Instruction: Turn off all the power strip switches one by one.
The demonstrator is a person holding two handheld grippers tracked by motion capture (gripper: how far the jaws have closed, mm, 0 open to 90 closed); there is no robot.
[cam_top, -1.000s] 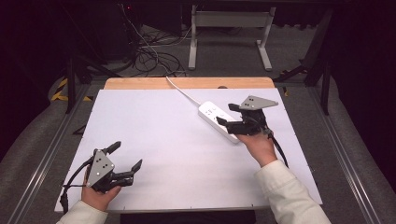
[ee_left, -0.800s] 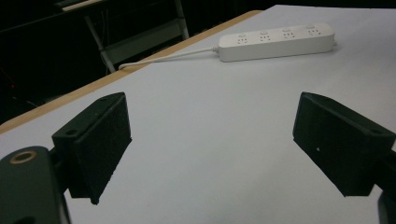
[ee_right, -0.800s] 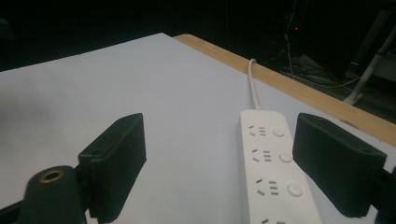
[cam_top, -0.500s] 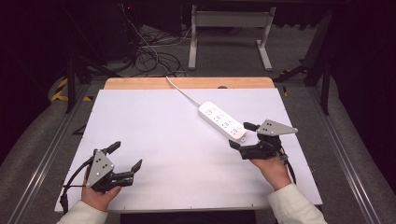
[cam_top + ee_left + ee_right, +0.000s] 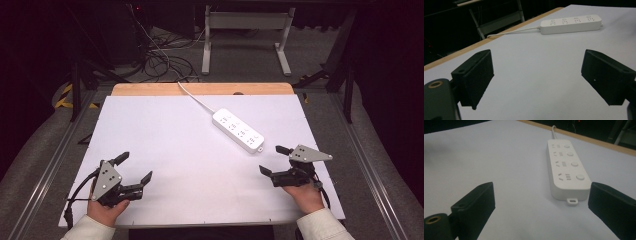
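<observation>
From above, my right gripper [image 5: 272,161] sits just short of the power strip [image 5: 238,130], jaws having just spread wide, empty. Through its own camera the strip lies ahead-right; grabbing off-centre could skid it, dragging its cord [image 5: 194,98].

White matte tabletop [image 5: 165,145] fills the centre of the high view, with a light wooden edge strip [image 5: 150,89] along its far side. Grey carpeted floor [image 5: 380,165] on both sides and beyond. Metal rails [image 5: 50,165] run diagonally at lower left and lower right of the frame. Tangle of black cables [image 5: 165,62] on the floor, upper left of centre. Grey metal frame legs of another table [image 5: 245,35] at upper centre. Yellow-black hazard tape [image 5: 65,95] at the left edge. Room dark, back in shadow; light falls on the tabletop.
</observation>
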